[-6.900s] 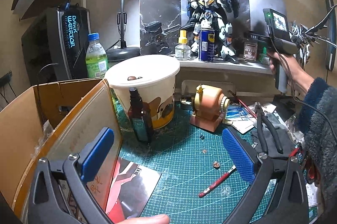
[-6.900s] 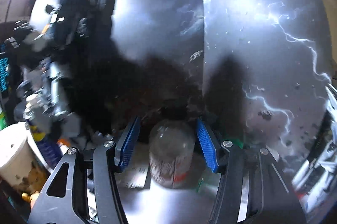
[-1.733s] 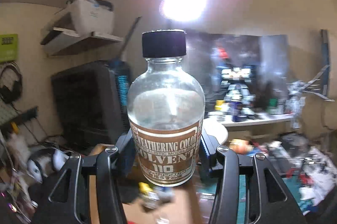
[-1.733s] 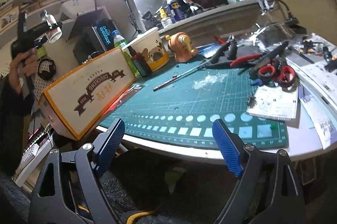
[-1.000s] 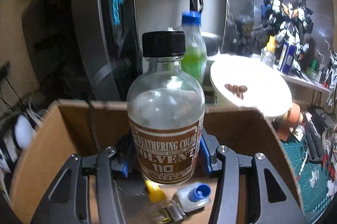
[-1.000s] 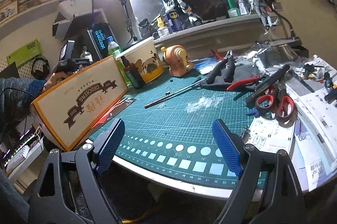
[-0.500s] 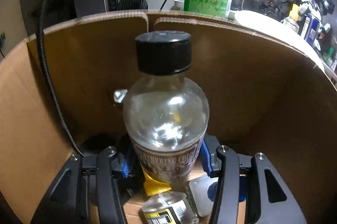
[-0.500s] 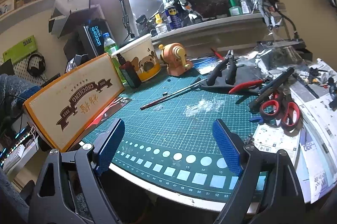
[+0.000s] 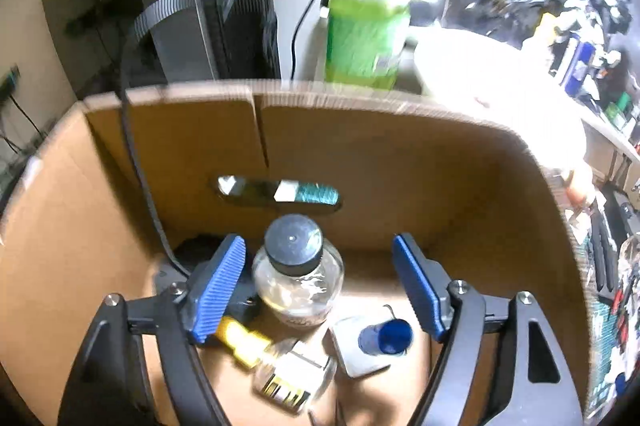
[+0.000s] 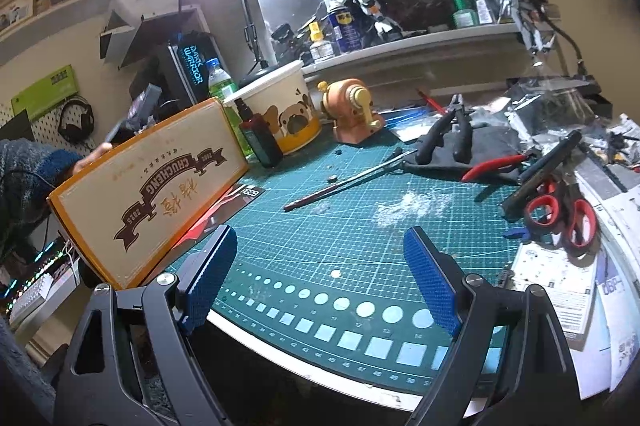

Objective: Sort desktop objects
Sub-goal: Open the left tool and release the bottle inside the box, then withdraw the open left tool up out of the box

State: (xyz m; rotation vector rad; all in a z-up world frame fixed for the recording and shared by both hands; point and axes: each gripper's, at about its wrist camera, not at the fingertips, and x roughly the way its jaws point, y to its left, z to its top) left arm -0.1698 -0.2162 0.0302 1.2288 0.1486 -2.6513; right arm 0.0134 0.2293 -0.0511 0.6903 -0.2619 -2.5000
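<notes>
My left gripper (image 9: 318, 286) is open above the inside of the cardboard box (image 9: 400, 161). The clear solvent bottle with a black cap (image 9: 298, 270) stands upright on the box floor between the blue pads, free of them. A yellow-capped bottle (image 9: 276, 366) and a blue-capped flat bottle (image 9: 370, 342) lie beside it. My right gripper (image 10: 320, 282) is open and empty over the near edge of the green cutting mat (image 10: 360, 226). The box (image 10: 152, 189) shows at the left in the right wrist view.
A green drink bottle (image 9: 366, 25) and a white bucket (image 9: 492, 81) stand behind the box. On the mat lie a red-handled rod (image 10: 344, 183), pliers (image 10: 448, 133), red scissors (image 10: 560, 209), a dark spray bottle (image 10: 258, 135), an orange sharpener (image 10: 354, 115) and papers (image 10: 560, 286).
The left gripper lowered the solvent bottle into the box, then opened and let it go; the bottle now stands on the box floor. The right gripper barely moved.
</notes>
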